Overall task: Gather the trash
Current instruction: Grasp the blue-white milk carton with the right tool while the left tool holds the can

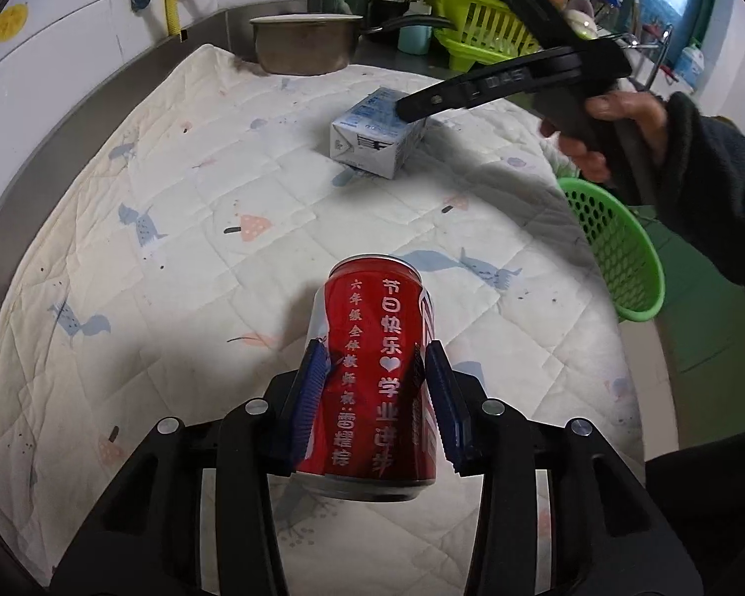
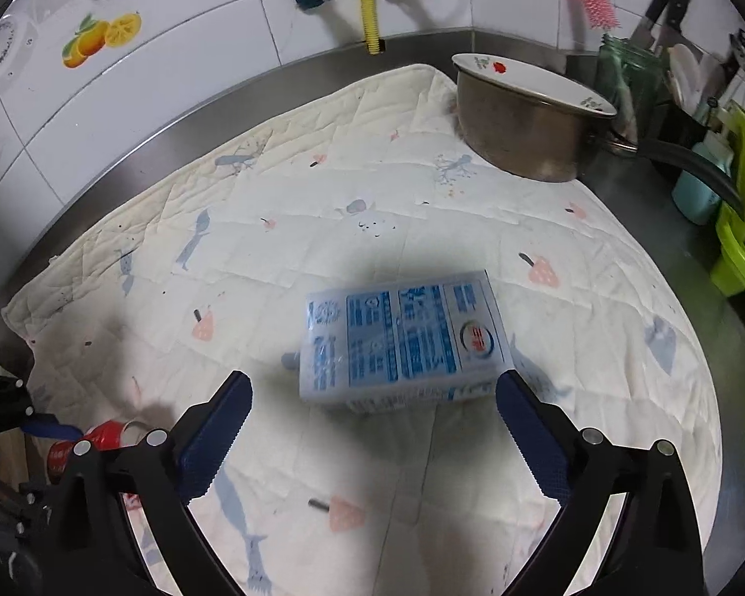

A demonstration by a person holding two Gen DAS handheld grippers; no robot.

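Can: red drink can with white lettering, dented where it is gripped, its long axis running from near to far in the left wrist view, rounded top at the far end.
Left tool: clamped on the can, blue pads pressing both of its sides; the can sits above the cloth.
Carton: blue-and-white drink carton lying flat on the cloth, long axis running left to right in the right wrist view.
Right tool: spread wide, nothing between its pads; the carton lies just beyond the fingertips, in line with the gap.
Right hand: grips that tool's handle, in a dark sleeve.
Cloth: quilted, cream, printed with birds and mushrooms, covering the steel table.
Pot: metal, at the far edge of the cloth, a plate on top.
Green basket: round, off the right edge of the cloth.
Room: white tiled wall with taps, and a green dish rack at far right.
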